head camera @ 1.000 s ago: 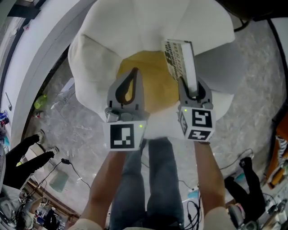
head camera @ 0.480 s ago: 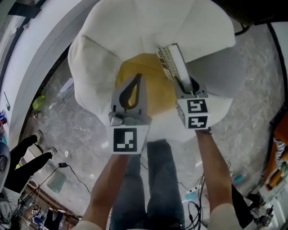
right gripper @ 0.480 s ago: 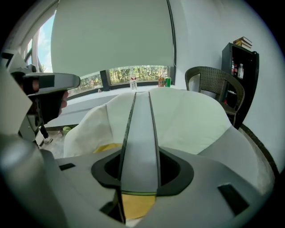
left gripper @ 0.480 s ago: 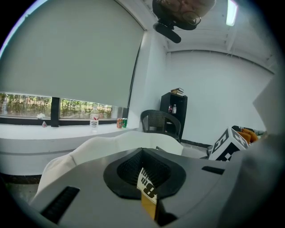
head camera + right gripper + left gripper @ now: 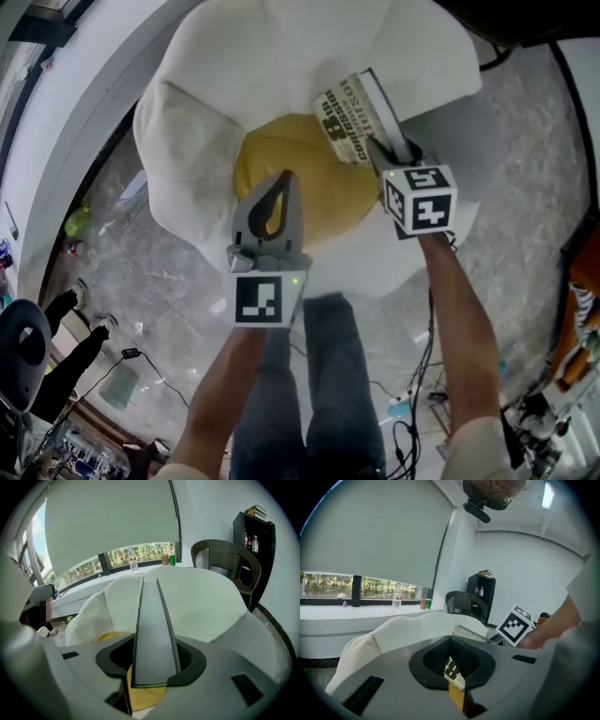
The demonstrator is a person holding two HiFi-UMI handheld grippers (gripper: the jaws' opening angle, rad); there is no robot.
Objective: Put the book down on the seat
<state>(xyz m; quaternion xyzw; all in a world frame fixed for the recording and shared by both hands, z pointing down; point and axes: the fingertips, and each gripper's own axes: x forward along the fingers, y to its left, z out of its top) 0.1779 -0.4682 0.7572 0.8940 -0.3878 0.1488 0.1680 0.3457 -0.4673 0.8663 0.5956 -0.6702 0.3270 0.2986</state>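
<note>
The book (image 5: pixel 352 114) has a pale cover with bold black print and hangs tilted over the back right of the yellow seat cushion (image 5: pixel 281 155) of a white armchair (image 5: pixel 262 56). My right gripper (image 5: pixel 384 150) is shut on its near end. In the right gripper view the book's grey edge (image 5: pixel 152 620) runs away from between the jaws of that gripper (image 5: pixel 151 665), with the cushion (image 5: pixel 145 698) below. My left gripper (image 5: pixel 284 176) hovers over the cushion's front, shut with nothing in it. In the left gripper view the book (image 5: pixel 468 632) shows past the tips of the left gripper (image 5: pixel 452 641).
Grey marbled floor (image 5: pixel 525 187) surrounds the armchair, with cables (image 5: pixel 422 375) near the person's legs (image 5: pixel 309 375). A curved white ledge (image 5: pixel 56 141) runs along the left and carries bottles and cans (image 5: pixel 398 604). A dark wicker chair (image 5: pixel 225 559) and black shelf (image 5: pixel 255 531) stand behind.
The right gripper has carried the book forward and to the right, and tipped it so that its printed cover faces up. The left gripper has barely shifted.
</note>
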